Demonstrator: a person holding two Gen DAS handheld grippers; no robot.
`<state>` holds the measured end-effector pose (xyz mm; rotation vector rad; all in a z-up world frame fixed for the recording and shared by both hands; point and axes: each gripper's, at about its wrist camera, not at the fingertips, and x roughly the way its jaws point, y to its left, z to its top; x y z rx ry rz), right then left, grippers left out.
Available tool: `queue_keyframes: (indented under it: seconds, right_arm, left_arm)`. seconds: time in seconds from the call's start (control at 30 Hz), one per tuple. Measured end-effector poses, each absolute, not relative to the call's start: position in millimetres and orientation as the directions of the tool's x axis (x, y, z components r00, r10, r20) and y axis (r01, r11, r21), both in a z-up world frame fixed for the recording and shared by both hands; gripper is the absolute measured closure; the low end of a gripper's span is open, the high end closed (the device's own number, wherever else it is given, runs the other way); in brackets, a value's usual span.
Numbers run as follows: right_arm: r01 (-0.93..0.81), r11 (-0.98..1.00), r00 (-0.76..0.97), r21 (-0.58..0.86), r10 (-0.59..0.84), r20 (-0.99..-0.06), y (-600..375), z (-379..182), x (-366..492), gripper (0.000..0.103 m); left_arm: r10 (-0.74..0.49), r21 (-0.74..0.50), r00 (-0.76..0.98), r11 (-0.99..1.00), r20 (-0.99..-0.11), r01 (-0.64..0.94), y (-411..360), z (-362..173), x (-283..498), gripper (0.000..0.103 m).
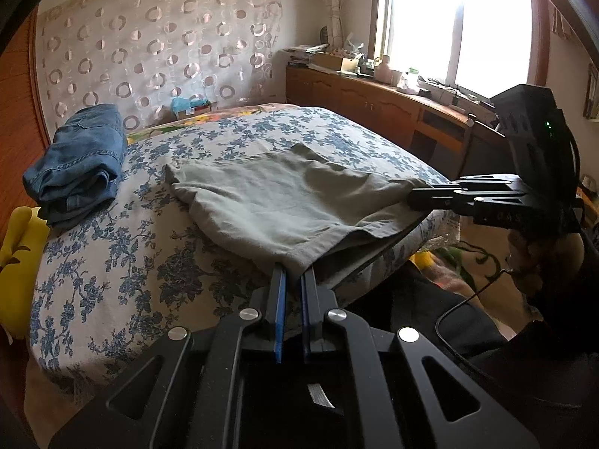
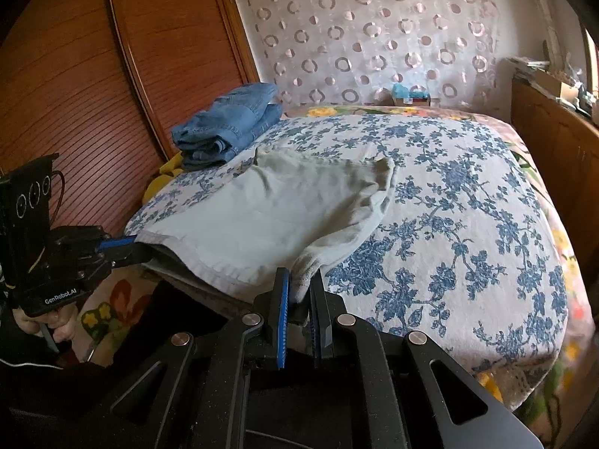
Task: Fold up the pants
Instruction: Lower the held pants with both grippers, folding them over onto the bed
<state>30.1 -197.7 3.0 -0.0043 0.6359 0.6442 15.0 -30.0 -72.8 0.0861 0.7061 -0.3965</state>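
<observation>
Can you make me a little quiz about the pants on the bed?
1. True or false: both grippers pinch the grey-green pants.
2. What lies folded at the far corner of the bed? A) blue jeans B) a red towel C) a pillow
3. Which gripper holds the corner nearer the jeans?

Key:
1. True: the left gripper and right gripper are each shut on an edge.
2. A, the blue jeans.
3. The left.

Black left hand-held gripper [image 1: 294, 275], blue pads, silver screws, right hand-held gripper [image 2: 299, 284] alike, black cable, dark sleeve
</observation>
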Motion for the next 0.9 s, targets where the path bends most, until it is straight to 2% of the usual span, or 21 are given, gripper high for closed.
queue_keyframes:
  seconds: [0.23, 0.67, 0.9]
  right_arm:
    - [-0.559, 0.808, 0.633, 0.186, 0.561, -0.534, -196.9, 9.8, 35.7, 0.094]
    - [-0.572, 0.807, 0.692, 0.149, 0.572, -0.44, -181.2, 41.1, 81.2, 0.094]
    - [-0.559, 0.817, 0.704, 0.14, 0.558, -0.439, -170.5, 38.4, 113.2, 0.094]
  left_arm:
    - [-0.327, -0.061, 0.712, 0.926, -0.622, 0.372, -28.3, -64.2, 21.3, 0.095]
    - [-0.277, -0.005, 0.797, 0.946, -0.536, 0.325, -18.8, -28.0, 67.7, 0.095]
    - [-0.259, 0.003, 0.814, 0.952, -0.521, 0.305, -16.5, -22.9, 100.8, 0.095]
